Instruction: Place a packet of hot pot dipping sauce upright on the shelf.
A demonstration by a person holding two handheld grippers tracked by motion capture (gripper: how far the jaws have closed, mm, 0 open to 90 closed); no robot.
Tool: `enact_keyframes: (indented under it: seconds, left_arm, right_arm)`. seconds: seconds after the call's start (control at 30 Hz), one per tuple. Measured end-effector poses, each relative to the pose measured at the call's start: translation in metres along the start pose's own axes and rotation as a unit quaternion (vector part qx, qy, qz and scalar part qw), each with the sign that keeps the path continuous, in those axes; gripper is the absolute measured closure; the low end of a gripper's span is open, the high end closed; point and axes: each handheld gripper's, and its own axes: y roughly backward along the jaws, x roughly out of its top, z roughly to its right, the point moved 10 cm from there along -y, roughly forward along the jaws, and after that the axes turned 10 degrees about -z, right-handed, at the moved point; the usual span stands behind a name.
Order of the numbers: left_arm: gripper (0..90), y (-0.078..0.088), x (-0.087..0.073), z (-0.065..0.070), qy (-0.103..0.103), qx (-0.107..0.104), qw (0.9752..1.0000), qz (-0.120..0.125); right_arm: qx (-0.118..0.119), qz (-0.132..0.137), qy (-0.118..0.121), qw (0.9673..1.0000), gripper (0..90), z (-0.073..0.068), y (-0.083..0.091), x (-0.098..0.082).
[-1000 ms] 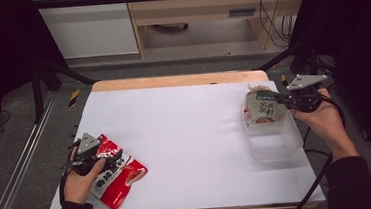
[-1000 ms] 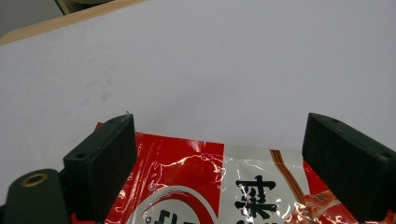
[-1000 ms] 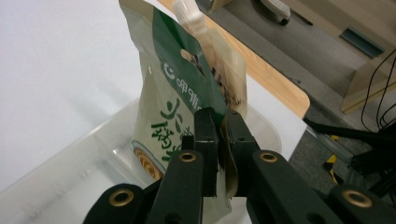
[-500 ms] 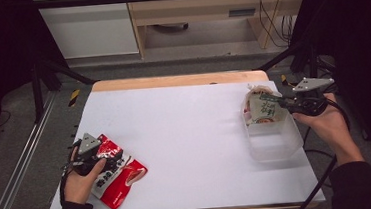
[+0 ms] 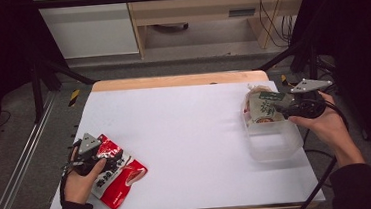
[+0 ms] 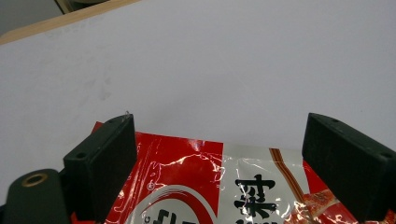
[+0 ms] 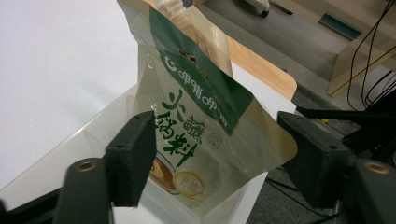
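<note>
A beige pouch with a green band [image 5: 263, 107] [image 7: 205, 112] stands tilted in the far end of a clear plastic box [image 5: 274, 145] [image 7: 93, 144] at the table's right. My right gripper [image 5: 281, 108] [image 7: 219, 154] reaches at it from the right. Its jaws have just been opening and now stand wide on either side of the pouch's lower part, without pressing it. At the front left, a red and white snack bag [image 5: 122, 182] [image 6: 196, 186] lies flat. My left gripper [image 5: 108, 158] [image 6: 224, 154] rests over its far end, open, with the bag beneath the jaws.
The white tabletop [image 5: 190, 129] lies bare between the two hands, with a wooden edge [image 5: 171, 80] at the back. A metal rail [image 5: 22, 162] runs along the floor at the left. Cables [image 5: 267, 23] hang by the furniture behind the table.
The right gripper's jaws have parted from the pouch, which stays leaning in the box. The left hand and the red bag have not moved.
</note>
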Motion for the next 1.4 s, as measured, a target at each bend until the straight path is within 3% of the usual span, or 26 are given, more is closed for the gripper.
enact_keyframes:
  seconds: [0.37,1.27,1.4]
  left_arm:
    - [10.2,0.001,0.000,0.000,-0.001,0.000,1.0000,0.001]
    - [10.2,0.001,0.000,-0.001,-0.002,-0.001,1.0000,0.000]
    - [10.2,0.001,0.000,-0.001,-0.001,-0.001,1.0000,0.002]
  right_arm:
    - [-0.008,0.022,-0.009,0.9997,21.1,-0.001,0.007,0.009]
    - [-0.016,0.033,-0.028,0.9990,8.1,0.002,0.015,0.014]
    - [-0.021,0.049,-0.015,0.9985,7.2,-0.002,0.024,0.020]
